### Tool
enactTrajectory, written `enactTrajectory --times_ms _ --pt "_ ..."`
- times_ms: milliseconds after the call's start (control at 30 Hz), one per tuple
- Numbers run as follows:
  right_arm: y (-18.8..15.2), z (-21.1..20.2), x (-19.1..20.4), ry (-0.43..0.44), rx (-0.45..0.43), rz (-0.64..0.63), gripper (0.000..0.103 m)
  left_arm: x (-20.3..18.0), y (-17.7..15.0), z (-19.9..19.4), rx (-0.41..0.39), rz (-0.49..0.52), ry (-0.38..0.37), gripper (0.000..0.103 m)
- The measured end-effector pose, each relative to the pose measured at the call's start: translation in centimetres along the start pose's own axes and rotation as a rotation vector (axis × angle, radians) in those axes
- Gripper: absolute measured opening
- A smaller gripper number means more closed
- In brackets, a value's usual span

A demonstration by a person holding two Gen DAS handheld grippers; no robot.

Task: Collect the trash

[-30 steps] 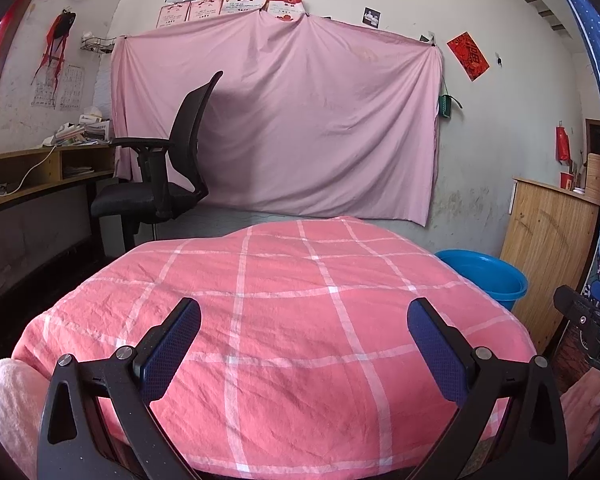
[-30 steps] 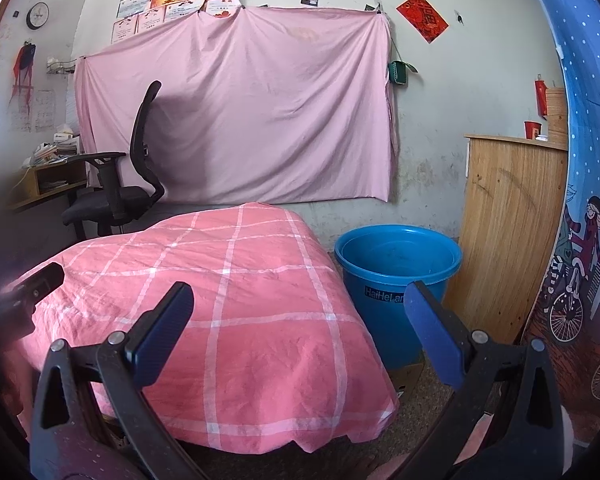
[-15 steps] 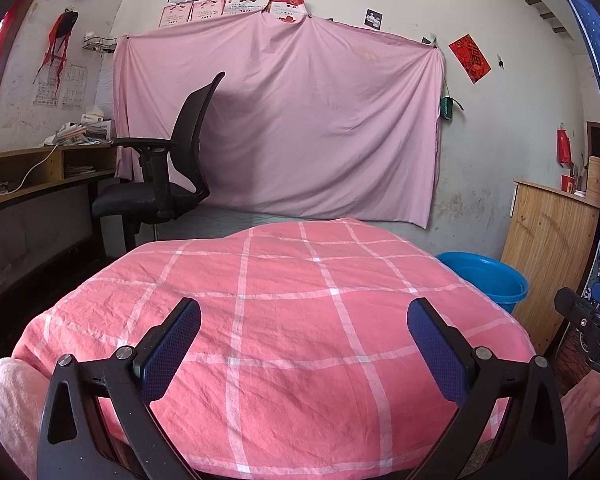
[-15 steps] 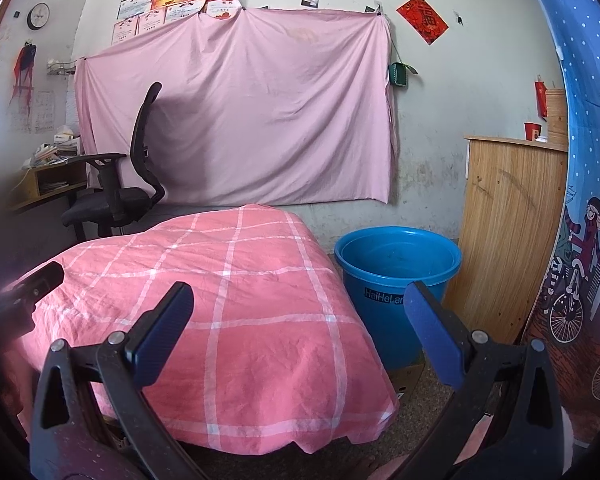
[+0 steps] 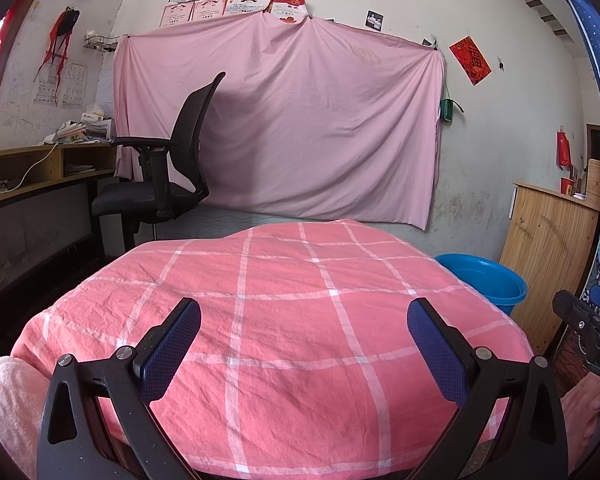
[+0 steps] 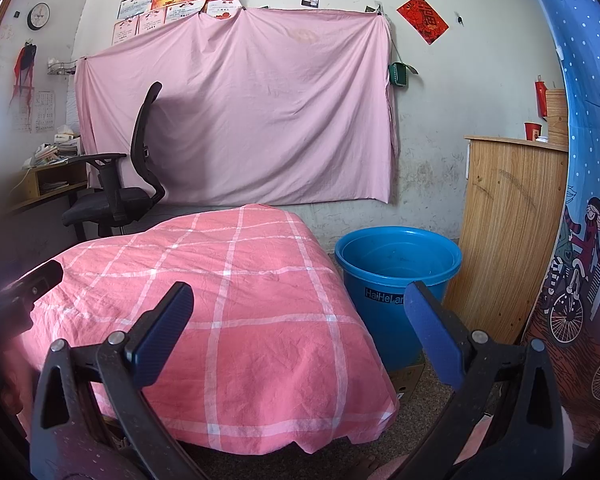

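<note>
Left gripper frame: matte black plastic, two angled arms with triangular cut-outs.
Left gripper pads: dark blue, finely dotted texture.
Left gripper fasteners: round silver screws at the arm joints.
Sleeve: fluffy pale pink, at the lower left edge.
Right gripper frame: the same black build, faintly speckled.
Right gripper pads: blue, flat, long.
Right gripper fasteners: silver screws.

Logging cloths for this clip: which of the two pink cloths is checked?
The checked cloth covering the table, white-lined; the hanging sheet on the wall is plain.
</note>
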State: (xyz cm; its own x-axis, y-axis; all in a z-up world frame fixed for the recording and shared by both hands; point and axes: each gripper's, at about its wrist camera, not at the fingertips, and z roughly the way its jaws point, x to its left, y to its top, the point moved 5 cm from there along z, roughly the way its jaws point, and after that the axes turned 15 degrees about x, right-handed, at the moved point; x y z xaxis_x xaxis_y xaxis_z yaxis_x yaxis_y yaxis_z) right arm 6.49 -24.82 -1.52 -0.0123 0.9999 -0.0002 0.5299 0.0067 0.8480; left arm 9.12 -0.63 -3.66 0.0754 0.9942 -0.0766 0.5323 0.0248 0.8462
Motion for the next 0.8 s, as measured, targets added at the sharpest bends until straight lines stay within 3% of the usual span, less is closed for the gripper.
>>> enactTrajectory --times_ms 800 --pt "0.01 -0.02 0.05 -0.001 0.0 0.001 0.103 -0.15 0.23 -0.14 -0.002 -0.001 0.0 0.101"
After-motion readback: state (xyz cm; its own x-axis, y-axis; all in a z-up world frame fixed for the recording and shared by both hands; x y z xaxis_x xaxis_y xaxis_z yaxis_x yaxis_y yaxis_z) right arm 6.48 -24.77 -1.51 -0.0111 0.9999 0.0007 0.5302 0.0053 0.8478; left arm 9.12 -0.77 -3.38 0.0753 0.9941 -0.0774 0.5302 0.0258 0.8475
